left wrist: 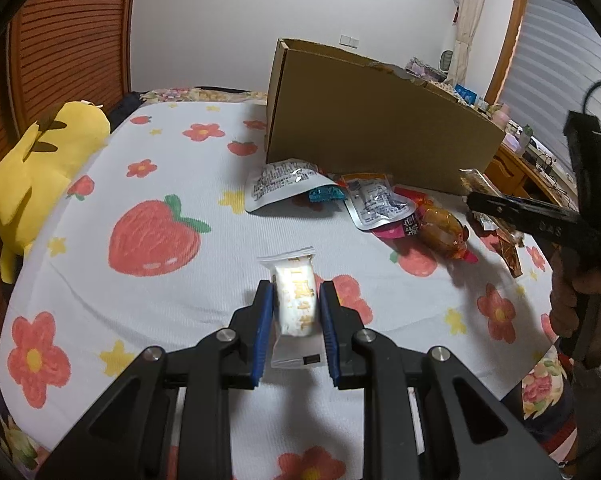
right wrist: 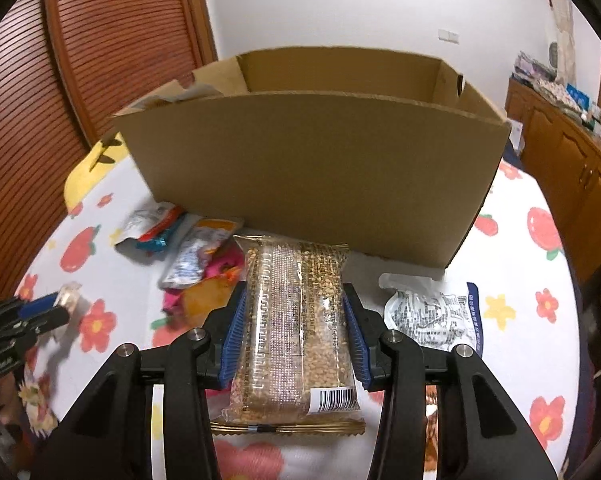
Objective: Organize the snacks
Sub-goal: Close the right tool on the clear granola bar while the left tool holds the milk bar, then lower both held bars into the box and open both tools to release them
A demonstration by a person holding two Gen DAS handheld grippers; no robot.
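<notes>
With both grippers clamped, the left gripper (left wrist: 294, 308) on a white candy (left wrist: 295, 300) and the right gripper (right wrist: 296, 332) on a grain bar (right wrist: 294, 328), each should clear the cardboard box (right wrist: 316, 168) rim before letting go.

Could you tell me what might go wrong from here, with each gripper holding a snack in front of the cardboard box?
1. The left gripper pinches the small white snack by its slippery wrapper; it could slide out.
2. The right gripper holds the long grain bar with both ends overhanging, so it may tilt or catch on the cardboard box wall when lifted over.
</notes>
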